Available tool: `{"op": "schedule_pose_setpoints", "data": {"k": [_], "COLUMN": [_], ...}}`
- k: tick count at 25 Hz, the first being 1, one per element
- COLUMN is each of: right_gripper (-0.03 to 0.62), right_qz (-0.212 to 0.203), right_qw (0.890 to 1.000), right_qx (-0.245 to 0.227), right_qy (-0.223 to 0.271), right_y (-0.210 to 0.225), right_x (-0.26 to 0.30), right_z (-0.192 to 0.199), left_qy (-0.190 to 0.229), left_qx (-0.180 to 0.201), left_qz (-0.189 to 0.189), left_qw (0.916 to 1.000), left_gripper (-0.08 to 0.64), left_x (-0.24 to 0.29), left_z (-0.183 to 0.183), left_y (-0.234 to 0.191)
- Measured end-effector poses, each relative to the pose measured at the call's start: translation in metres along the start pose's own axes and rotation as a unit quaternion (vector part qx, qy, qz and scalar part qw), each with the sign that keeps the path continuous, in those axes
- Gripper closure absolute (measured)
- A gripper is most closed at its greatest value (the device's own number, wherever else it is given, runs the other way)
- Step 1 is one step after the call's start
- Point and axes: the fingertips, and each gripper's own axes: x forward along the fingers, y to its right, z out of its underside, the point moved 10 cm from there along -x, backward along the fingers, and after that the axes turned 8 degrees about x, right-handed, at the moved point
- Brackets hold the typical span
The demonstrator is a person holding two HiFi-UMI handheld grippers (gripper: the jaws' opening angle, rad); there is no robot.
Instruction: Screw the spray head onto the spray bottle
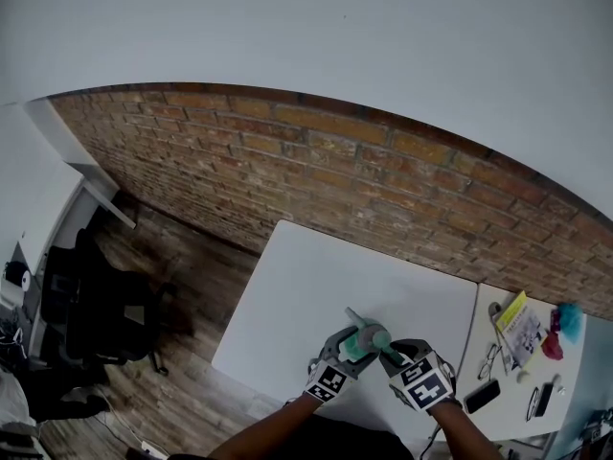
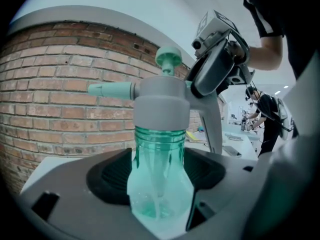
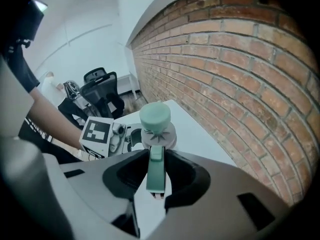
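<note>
Now, step: screwing spray head [image 2: 161, 100] onto spray bottle [image 2: 159, 184].
L gripper [image 1: 347, 348]: jaws grip bottle.
R gripper [image 1: 395, 355]: jaws narrow, pinching head's lever [image 3: 155, 170].
Next: prob. more twist, bottle kept still.

Glossy plastic bottle [image 2: 159, 156], rough brick wall [image 2: 60, 84]

Office or lab workroom: exposed brick wall [image 1: 316, 175] at far side, white table [image 1: 316, 286] near, second white desk [image 1: 570, 377] at right cluttered with phone [image 1: 482, 397] and yellow booklet [image 1: 517, 319], black office chair [image 1: 96, 305] on wood floor [image 1: 182, 295] at left, another person [image 2: 266, 119] standing by far desks
</note>
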Motion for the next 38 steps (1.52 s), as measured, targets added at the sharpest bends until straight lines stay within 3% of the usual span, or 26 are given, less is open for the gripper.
{"op": "schedule_pose_setpoints", "data": {"k": [2, 4, 7, 11, 13, 20, 26, 34, 36, 38], "right_gripper": [0.479, 0.476, 0.36, 0.333, 0.333, 0.339, 0.336, 0.35, 0.352, 0.356], "right_qz": [-0.001, -0.002, 0.007, -0.003, -0.004, -0.011, -0.062, 0.042, 0.061, 0.07], "right_qw": [1.0, 1.0, 0.996, 0.983, 0.978, 0.975, 0.991, 0.985, 0.986, 0.991], "right_qx": [0.021, 0.005, -0.055, -0.153, -0.184, -0.212, -0.118, -0.158, -0.139, -0.088], "right_qy": [0.009, 0.031, 0.068, 0.101, 0.099, 0.057, -0.003, -0.061, -0.063, -0.066], "right_y": [-0.003, -0.003, -0.004, -0.009, -0.012, -0.013, -0.004, -0.018, -0.021, -0.019], "right_x": [0.001, 0.0, -0.007, -0.024, -0.028, -0.012, 0.007, 0.019, 0.021, 0.021], "right_z": [0.0, 0.0, 0.0, -0.009, -0.017, -0.037, -0.032, -0.049, -0.049, -0.051], "left_qy": [0.004, 0.003, 0.001, 0.004, 0.004, 0.004, 0.004, 0.002, 0.002, 0.0], "left_qx": [-0.001, -0.005, -0.006, -0.001, -0.001, -0.003, -0.006, -0.014, -0.012, -0.011], "left_qz": [0.0, 0.004, 0.012, 0.016, 0.014, 0.017, 0.015, 0.001, -0.002, -0.003], "left_qw": [1.0, 1.0, 0.9999, 0.9999, 0.9999, 0.9998, 0.9999, 0.9999, 0.9999, 0.9999], "left_gripper": [0.242, 0.242, 0.242, 0.242, 0.242, 0.242, 0.244, 0.242, 0.242, 0.244], "left_x": [0.0, 0.0, 0.0, 0.0, 0.0, 0.001, 0.001, 0.003, 0.003, 0.003], "left_z": [-0.002, 0.0, 0.002, -0.003, -0.002, -0.003, 0.001, 0.005, 0.004, 0.004], "left_y": [-0.002, -0.002, 0.0, -0.004, -0.003, -0.003, -0.002, 0.001, 0.001, 0.001]}}
